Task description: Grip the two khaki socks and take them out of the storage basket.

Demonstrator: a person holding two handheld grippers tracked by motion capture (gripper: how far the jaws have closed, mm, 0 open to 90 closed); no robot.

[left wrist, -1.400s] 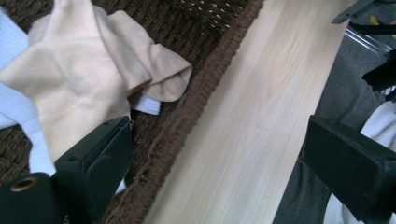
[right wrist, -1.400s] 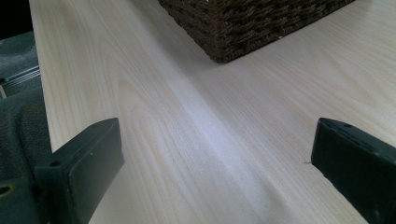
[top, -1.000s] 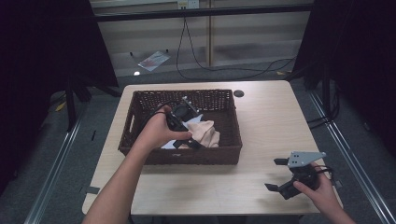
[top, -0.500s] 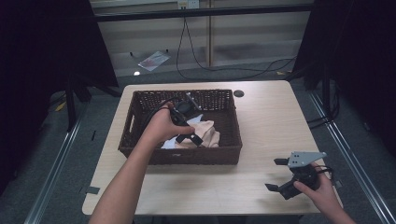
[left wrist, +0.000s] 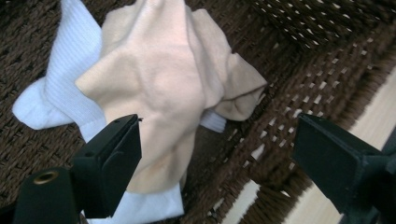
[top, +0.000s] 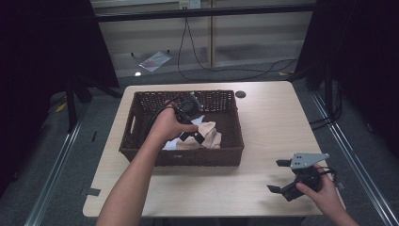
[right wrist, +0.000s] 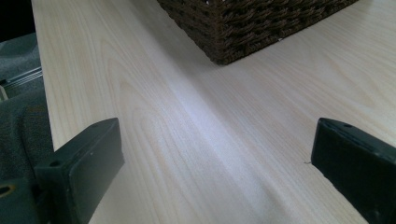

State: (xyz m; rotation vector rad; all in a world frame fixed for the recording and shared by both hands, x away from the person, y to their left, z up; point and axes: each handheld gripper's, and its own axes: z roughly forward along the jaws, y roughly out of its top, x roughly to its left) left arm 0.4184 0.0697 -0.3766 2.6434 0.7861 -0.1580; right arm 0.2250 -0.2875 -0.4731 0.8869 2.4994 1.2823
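Note:
A dark wicker basket [top: 183, 157] stands on the light wooden table [top: 263, 117]. A crumpled beige cloth [top: 211, 135] lies in it on top of a white ribbed sock [top: 170, 144]. My left gripper [top: 199, 139] reaches down into the basket, just above the cloths. In the left gripper view the left gripper [left wrist: 217, 126] is open. Its jaws have just been closing a little, and the lower part of the beige cloth [left wrist: 159, 79] lies between them, against one jaw but not pinched. My right gripper [top: 278, 175] rests open near the table's front right corner, over bare wood [right wrist: 210, 135].
A small black disc [top: 241, 94] sits on the table behind the basket's right end. The basket's corner [right wrist: 243, 28] shows ahead of the right gripper. Cables [top: 221, 70] and a paper sheet [top: 153, 60] lie on the floor beyond the table.
The left hand has tipped its gripper down and toward the beige cloth inside the basket. The right gripper has stayed where it was.

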